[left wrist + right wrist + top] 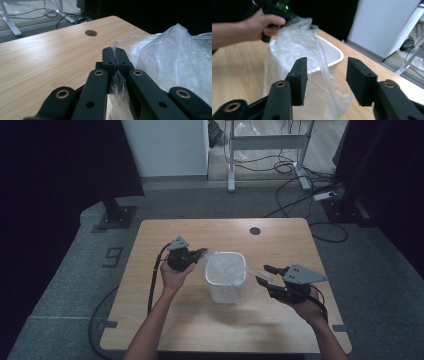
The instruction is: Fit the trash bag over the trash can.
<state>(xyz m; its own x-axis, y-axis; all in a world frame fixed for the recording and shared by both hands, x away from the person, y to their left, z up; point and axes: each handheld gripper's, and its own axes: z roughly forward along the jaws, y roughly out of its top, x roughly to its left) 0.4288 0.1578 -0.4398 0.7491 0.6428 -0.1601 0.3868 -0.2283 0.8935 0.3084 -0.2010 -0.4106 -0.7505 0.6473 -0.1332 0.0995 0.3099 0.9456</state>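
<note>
Lining the small white plastic bin (226, 284) with the thin clear plastic bag (226, 269) looks partly done, judging from how the film lies. The bin stands upright near the middle of the light wooden desk (150, 320), and the bag already sits inside it, with loose film bulging above the rim and some draped down the bin's outer wall, as the right gripper view shows.

On the left side of the bin, the left gripper (114, 58) has its jaws pressed together on a pleat of the bag's edge; in the left gripper view the film runs up between the two black pads. That corner is pulled up and outward over the left rim, just beside the bin.

To the right of the bin, the right gripper (327, 75) hangs with its jaws spread. A strand of the bag's edge trails between them, yet the pads do not press on it, so this side of the bag is not held now. In the high view the same strand stretches from the bin's right rim toward the right gripper (265, 275).

What seems left: catching the right edge of the bag, stretching the mouth open, and folding the film evenly over the rim all round. The far and near rims look unfinished, though the crumpled film hides the detail.
</note>
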